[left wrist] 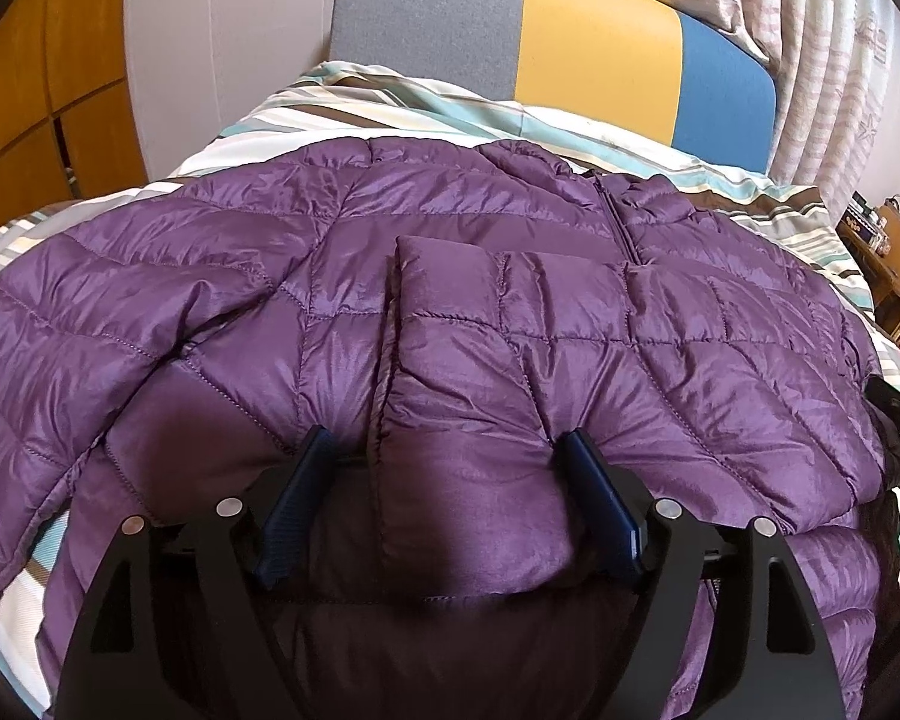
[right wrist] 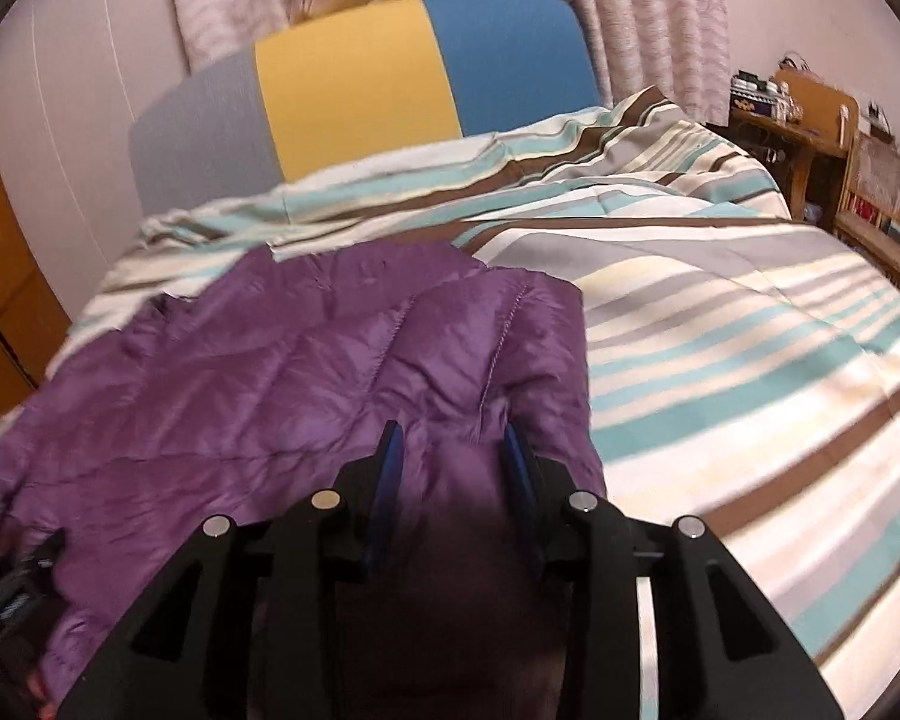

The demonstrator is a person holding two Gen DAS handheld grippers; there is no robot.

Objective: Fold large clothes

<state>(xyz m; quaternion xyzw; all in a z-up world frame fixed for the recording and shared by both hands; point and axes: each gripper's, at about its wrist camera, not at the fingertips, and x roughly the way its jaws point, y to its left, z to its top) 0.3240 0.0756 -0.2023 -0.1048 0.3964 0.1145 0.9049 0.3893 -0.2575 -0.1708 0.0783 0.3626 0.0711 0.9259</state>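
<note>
A purple quilted puffer jacket (left wrist: 510,210) lies spread on the bed, zip facing up. One sleeve (left wrist: 450,312) is folded across its front. My left gripper (left wrist: 447,438) is open wide, straddling the near end of that sleeve, with a gap between the left pad and the fabric. In the right wrist view the jacket (right wrist: 270,372) ends at a straight edge beside the bare bedcover. My right gripper (right wrist: 452,432) has its blue pads pressed on a bunched ridge of jacket fabric near that edge.
The striped duvet (right wrist: 720,360) stretches to the right of the jacket. A grey, yellow and blue headboard (right wrist: 354,78) stands at the far end below pale curtains (right wrist: 648,12). Wooden furniture (right wrist: 822,138) sits far right and a wooden wardrobe (left wrist: 30,90) on the left.
</note>
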